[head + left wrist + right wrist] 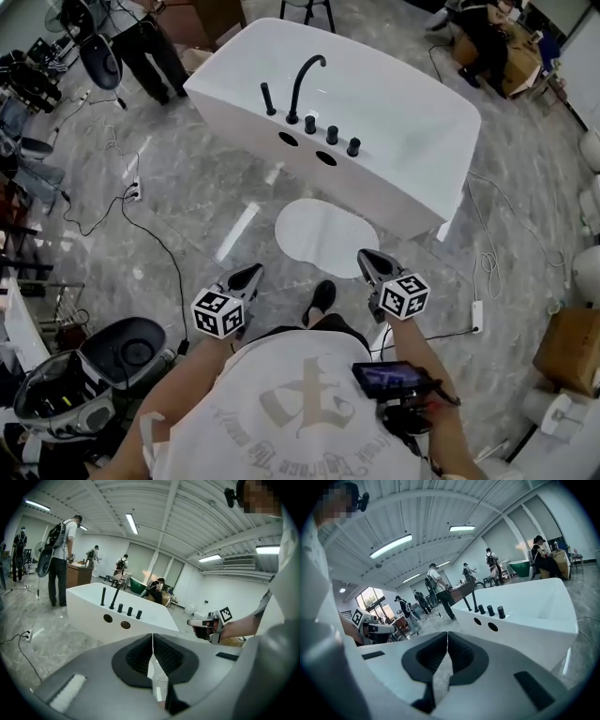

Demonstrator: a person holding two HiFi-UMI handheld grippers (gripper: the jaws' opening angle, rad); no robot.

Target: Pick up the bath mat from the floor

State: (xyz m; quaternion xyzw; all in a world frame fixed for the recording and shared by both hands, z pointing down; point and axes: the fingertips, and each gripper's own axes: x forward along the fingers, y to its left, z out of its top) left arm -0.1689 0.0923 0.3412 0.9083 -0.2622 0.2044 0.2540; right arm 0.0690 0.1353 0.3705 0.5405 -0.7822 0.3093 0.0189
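Standing on a glossy grey marble-patterned floor [187,206], facing one smooth white freestanding bathtub [412,122]. Holding out a grey plastic left gripper [246,277] and a matching right gripper [373,262], each carrying one cube of black-and-white square markers. Pressing the left gripper's two ribbed black rubber fingers [138,656] together on nothing; pressing the right gripper's two fingers [429,656] together likewise, empty. Looking down at one thin white oval bath mat [323,236], lying flat on the floor just beside the tub's front wall, ahead of both grippers and touching neither. Showing on the tub's deck one curved black metal spout [305,80], one tall black handle [267,98], three short black cylindrical knobs [332,134] and two oval holes [325,157]. Planting one black shoe [322,298] between the grippers.
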